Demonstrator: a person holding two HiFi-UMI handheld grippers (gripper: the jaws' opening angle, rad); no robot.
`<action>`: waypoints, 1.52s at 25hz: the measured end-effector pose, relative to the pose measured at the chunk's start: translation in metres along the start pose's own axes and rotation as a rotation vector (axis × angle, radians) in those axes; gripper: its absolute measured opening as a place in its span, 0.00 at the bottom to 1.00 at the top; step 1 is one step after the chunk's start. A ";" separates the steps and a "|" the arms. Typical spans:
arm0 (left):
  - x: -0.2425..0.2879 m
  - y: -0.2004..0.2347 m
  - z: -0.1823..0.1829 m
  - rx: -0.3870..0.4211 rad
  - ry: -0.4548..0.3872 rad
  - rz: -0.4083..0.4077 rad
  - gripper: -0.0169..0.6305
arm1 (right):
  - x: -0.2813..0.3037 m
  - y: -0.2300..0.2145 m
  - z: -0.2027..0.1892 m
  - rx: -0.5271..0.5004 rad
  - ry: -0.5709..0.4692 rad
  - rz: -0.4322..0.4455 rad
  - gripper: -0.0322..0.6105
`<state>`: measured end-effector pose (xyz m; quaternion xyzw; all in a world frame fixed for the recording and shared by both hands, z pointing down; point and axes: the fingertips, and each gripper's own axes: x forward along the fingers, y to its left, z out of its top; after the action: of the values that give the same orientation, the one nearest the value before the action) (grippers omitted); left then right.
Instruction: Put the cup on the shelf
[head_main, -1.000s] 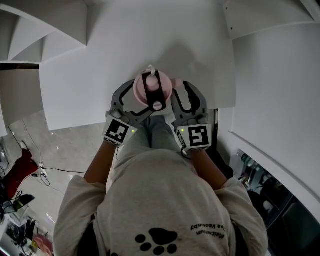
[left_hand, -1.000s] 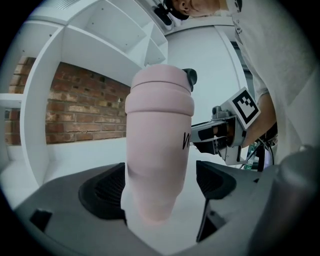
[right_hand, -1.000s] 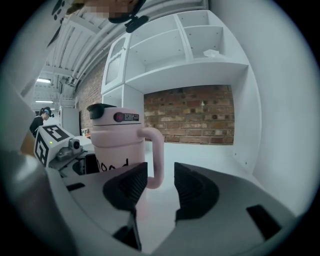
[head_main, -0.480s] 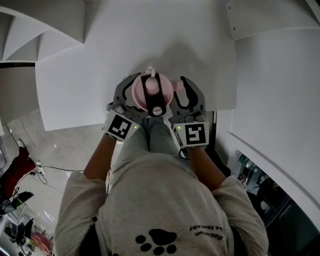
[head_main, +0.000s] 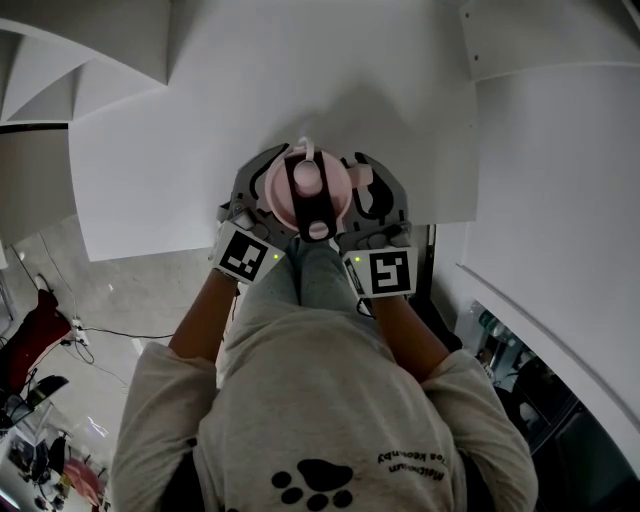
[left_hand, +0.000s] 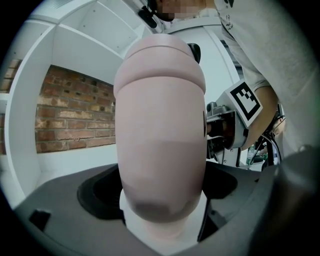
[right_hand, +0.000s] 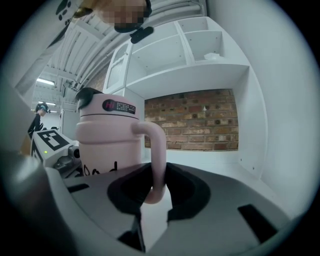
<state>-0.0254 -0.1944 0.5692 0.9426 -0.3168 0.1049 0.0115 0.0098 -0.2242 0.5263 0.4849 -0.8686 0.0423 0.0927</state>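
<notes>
Tall pink plastic cup with black lid (head_main: 305, 190) stands near the white surface's (head_main: 150, 150) front edge. Left gripper (left_hand: 161, 215) is spread wide around its body. Right gripper (right_hand: 155, 200) is closing, pinching the curved pink handle (right_hand: 159, 155). Risk: handle-only grip lets the cup swing or tip.

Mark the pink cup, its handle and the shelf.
pink cup (left_hand: 160, 135): left gripper view, on its side wall.
handle (right_hand: 160, 160): right gripper view, on its upright bar.
shelf (right_hand: 215, 161): right gripper view, on the bottom board.
</notes>
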 end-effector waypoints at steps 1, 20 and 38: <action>0.000 0.000 0.000 -0.001 -0.002 0.000 0.73 | 0.000 0.000 0.000 0.002 -0.006 0.002 0.18; -0.002 0.003 -0.001 0.004 0.003 0.006 0.74 | 0.000 0.000 0.004 0.032 -0.046 0.006 0.18; 0.013 0.010 0.069 0.027 0.020 0.039 0.74 | -0.007 -0.031 0.068 0.048 -0.117 0.008 0.18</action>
<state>-0.0079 -0.2164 0.5036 0.9352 -0.3335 0.1189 0.0000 0.0315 -0.2456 0.4578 0.4852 -0.8732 0.0351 0.0300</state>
